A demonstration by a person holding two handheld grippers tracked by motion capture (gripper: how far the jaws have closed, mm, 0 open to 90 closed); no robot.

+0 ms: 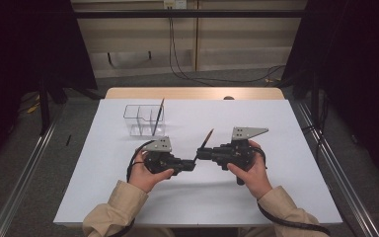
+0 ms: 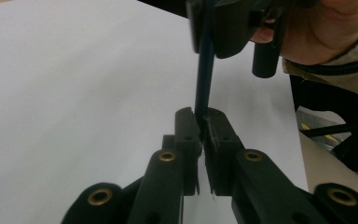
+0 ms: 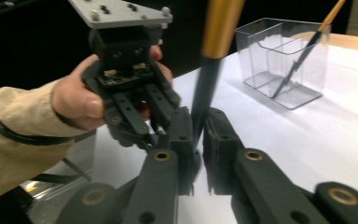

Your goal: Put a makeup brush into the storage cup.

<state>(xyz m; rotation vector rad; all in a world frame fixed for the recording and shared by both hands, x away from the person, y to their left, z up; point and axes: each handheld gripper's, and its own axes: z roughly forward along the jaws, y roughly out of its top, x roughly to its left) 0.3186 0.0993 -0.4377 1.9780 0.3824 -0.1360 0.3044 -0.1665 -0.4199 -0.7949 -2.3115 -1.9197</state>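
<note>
My left fingers [image 2: 200,135] are closed tight on one end of a thin dark paintbrush [image 1: 203,143], and my right fingers [image 3: 196,135] pinch the same brush farther along its dark shaft, just below its golden handle section. Both grips look firm, with no gap at either pair of fingers. The brush hangs in the air between my two hands, above the white counter [image 1: 276,192], nearer to me than the clear organizer [image 1: 144,119] and a little to its right.

I judge this to be a handover: the brush is passing from one hand to the other. Next, one pair of fingers must let go while the other holds steady, then carry the brush to the organizer and lower it into a compartment.

Counted: two brushes, one in my fingers and a second brush [image 1: 158,116] already leaning inside the organizer; one clear organizer with dividers; two grippers; one counter.
</note>
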